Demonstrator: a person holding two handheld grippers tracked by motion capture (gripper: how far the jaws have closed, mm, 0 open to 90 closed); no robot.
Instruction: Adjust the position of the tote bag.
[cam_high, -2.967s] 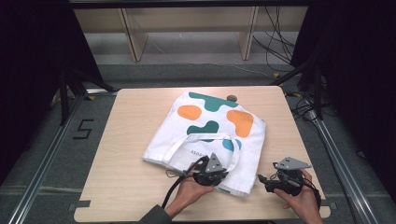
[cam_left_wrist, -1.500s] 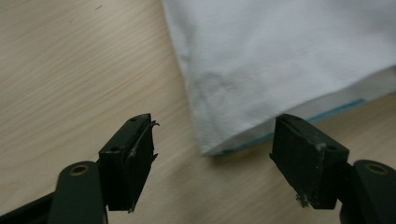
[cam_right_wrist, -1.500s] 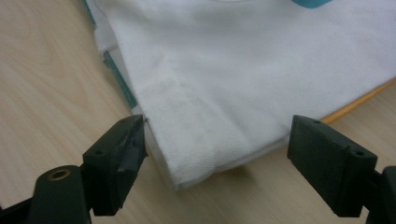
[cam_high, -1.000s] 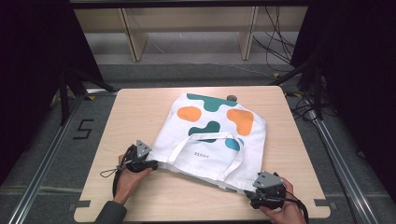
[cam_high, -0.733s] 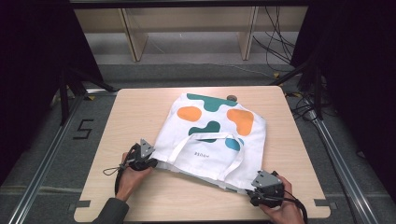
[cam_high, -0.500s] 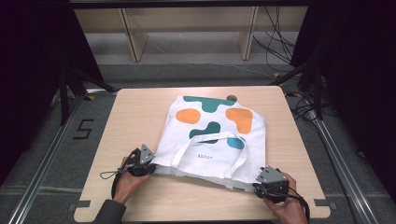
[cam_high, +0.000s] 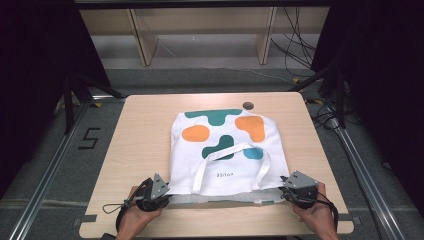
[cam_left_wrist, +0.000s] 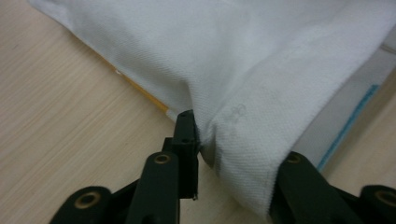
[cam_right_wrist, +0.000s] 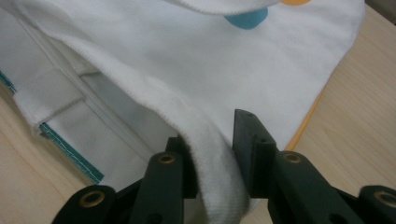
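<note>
my left hand-held gripper pinches the near left corner of the white cloth tote bag with teal and orange blobs, my right hand-held gripper, jaws just closing, clamps its near right corner; bag flat on the pale wooden tabletop.

tote bag: white woven cloth, matt | table: pale wood grain, smooth

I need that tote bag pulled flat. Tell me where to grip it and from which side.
Grip the tote bag at the two corners of its open hem, on the table's near edge, coming in from each side. The hem is thick, doubled cloth. The left tool and right tool already pinch those corners.
</note>
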